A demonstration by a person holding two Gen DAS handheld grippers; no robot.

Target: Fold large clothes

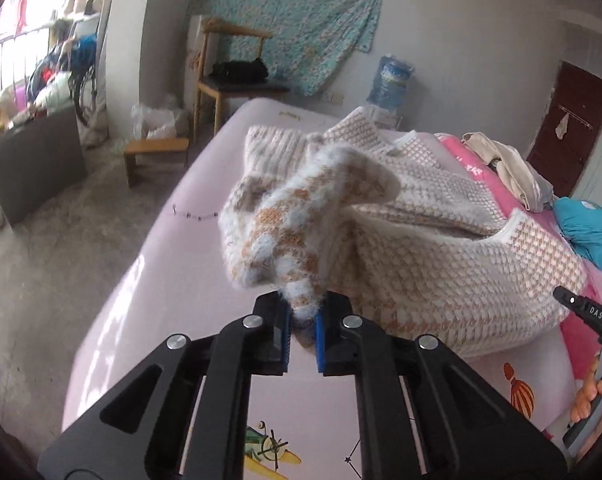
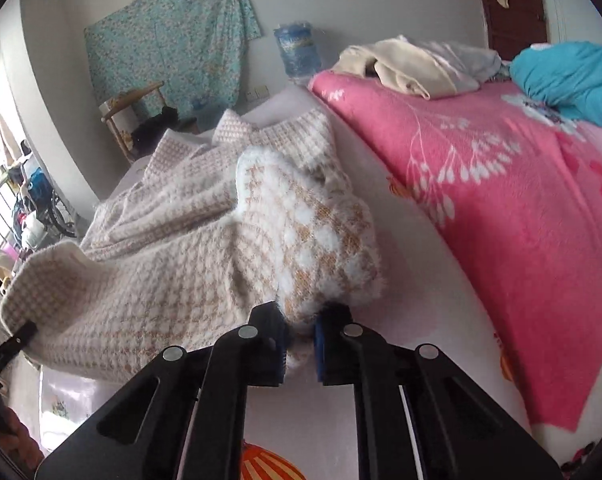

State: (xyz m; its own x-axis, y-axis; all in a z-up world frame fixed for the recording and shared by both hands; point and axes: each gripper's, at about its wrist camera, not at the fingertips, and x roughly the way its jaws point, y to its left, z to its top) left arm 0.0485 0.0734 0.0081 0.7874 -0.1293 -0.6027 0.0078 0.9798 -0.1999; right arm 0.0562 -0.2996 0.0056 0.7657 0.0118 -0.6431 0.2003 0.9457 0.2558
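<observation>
Left wrist view: my left gripper pinches a fuzzy edge of the sweater, lifted above the bed; the knit looks slippery, so I judge a hard pull could slide it free.

Right wrist view: my right gripper fingers clamp another bunched edge of the sweater, the rest trailing on the bed. No containers hold anything.

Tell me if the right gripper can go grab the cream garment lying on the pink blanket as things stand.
Probably not yet: the right gripper is shut on the knitted sweater. The cream garment lies uncovered across the pink blanket, so it would need to release first.
</observation>
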